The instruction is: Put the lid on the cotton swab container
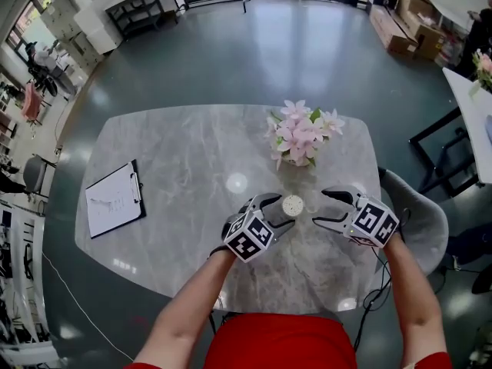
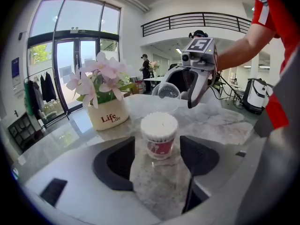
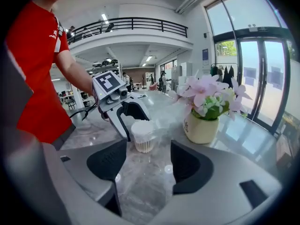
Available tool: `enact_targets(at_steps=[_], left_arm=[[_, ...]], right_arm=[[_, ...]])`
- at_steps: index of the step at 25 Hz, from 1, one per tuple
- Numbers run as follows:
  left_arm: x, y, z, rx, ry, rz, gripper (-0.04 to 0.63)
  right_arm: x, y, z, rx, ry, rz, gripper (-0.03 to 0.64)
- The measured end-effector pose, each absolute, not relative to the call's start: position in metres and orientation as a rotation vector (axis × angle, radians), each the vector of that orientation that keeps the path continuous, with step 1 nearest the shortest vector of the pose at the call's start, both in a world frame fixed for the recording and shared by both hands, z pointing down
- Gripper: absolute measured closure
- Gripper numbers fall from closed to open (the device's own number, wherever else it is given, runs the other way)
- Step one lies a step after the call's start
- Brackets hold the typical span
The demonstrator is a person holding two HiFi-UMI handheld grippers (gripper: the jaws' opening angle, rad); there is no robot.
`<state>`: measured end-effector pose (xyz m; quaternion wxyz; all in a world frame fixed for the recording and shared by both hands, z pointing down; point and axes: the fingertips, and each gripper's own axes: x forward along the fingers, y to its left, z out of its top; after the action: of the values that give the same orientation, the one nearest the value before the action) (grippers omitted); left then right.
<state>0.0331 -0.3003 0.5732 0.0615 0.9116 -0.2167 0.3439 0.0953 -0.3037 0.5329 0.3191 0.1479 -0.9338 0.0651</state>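
The cotton swab container (image 1: 293, 204) stands upright on the marble table (image 1: 177, 152), its white swab tips showing at the top. In the left gripper view it (image 2: 159, 135) sits just ahead of my left gripper (image 2: 157, 161), whose jaws stand wide on either side without touching it. My right gripper (image 1: 317, 207) faces it from the other side, open with nothing between its pads (image 3: 143, 165). A clear round lid (image 2: 168, 91) shows beyond the container, close by the right gripper's fingers (image 2: 193, 95); whether it rests on the table I cannot tell.
A cream pot of pink flowers (image 1: 298, 141) stands right behind the container. A clipboard with paper (image 1: 115, 198) lies at the table's left edge. A grey chair (image 1: 419, 214) is at the right side.
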Motion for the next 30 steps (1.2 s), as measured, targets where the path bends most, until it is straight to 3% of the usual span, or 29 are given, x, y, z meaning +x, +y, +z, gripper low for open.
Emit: enact_targets(at_steps=[11, 16, 30], left_arm=[[0.037, -0.3, 0.586, 2.786, -0.557, 1.1, 0.281], [0.038, -0.3, 0.586, 2.81, -0.542, 1.113, 0.309], [0.042, -0.299, 0.584, 2.833, -0.519, 1.103, 0.311]], right_arm=[[0.08, -0.306, 0.531, 0.234, -2.442, 0.072, 0.3], [0.072, -0.302, 0.519, 0.211, -2.439, -0.032, 0.383], [0.027, -0.293, 0.515, 0.07, -2.358, -0.103, 0.4]])
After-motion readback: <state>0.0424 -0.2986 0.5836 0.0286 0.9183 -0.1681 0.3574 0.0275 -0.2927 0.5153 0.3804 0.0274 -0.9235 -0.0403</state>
